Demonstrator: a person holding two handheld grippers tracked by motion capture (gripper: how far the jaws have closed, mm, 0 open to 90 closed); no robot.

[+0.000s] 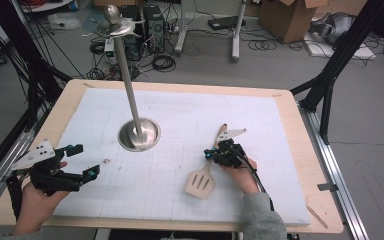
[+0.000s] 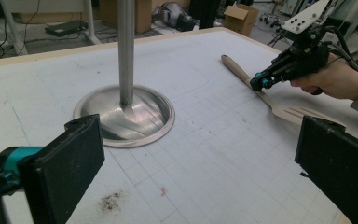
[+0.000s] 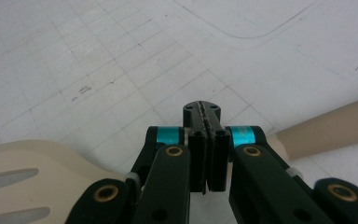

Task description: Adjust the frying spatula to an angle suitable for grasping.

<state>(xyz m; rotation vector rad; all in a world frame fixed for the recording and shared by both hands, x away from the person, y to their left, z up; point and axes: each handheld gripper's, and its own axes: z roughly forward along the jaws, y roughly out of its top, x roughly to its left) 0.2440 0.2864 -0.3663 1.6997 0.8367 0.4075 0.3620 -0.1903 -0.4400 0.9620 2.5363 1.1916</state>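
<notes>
At about eight o'clock on the table, the left gripper [image 1: 82,161] is held low over the mat with its jaws standing wide apart and nothing between them; in the left gripper view the two black pads [image 2: 72,161] frame the scene from either side. Toward the centre, at roughly eleven o'clock from the middle of the mat, stands a steel stand [image 1: 139,134]: a round dished base with a thin upright pole leaning toward the far left and topped by a disc and ball.

Further right, at about five o'clock from the base, lies the wooden spatula [image 1: 203,181]. It is pale, light-coloured wood, with a flat, broad blade cut by long slots and a slim rounded handle running up toward one o'clock. It lies flat on the mat. The right gripper [image 1: 209,154] sits over the neck of the spatula with its jaws pressed together; in the right gripper view the blade shows at the left and the handle at the right, passing beneath the closed tips.

The white gridded mat [image 1: 260,130] covers a light wooden table [image 1: 310,165]. Beyond it, on a grey floor, are cables and cardboard boxes [image 1: 287,17].
</notes>
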